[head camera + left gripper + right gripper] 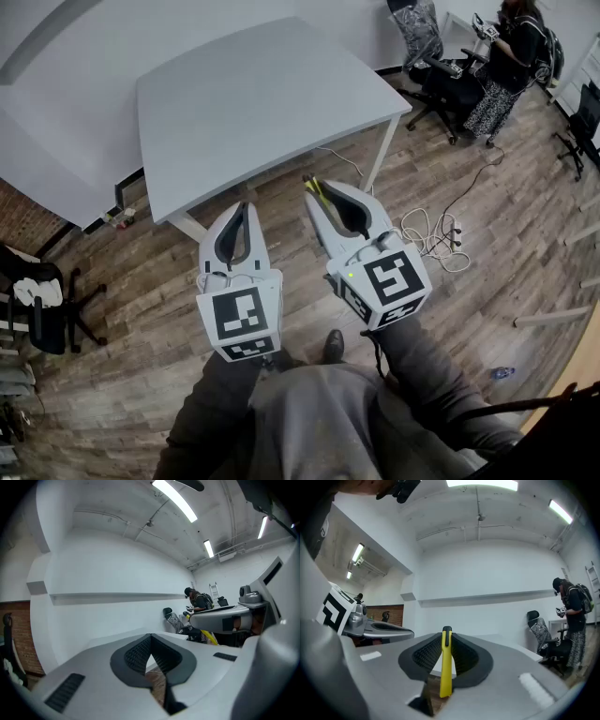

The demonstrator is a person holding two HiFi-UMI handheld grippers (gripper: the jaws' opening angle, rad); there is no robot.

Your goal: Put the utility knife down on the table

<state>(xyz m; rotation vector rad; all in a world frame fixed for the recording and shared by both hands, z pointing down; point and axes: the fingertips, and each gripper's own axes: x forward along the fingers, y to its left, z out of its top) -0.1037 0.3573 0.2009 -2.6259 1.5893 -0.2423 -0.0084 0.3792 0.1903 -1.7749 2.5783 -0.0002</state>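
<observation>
A yellow utility knife [446,663] with a black tip stands upright between the jaws of my right gripper [446,637], which is shut on it. In the head view the knife [315,190] pokes out of the right gripper [317,195] just short of the near edge of the grey table [253,94]. My left gripper [241,214] hangs beside it at the same height, shut with nothing in it; its pads [150,653] meet at the tips. Both grippers are over the wooden floor in front of the table.
White table leg [380,150] stands just right of my right gripper. A power strip with coiled cables [436,234] lies on the floor to the right. A person [511,56] stands by office chairs [427,42] at the far right. Another chair [42,305] is at left.
</observation>
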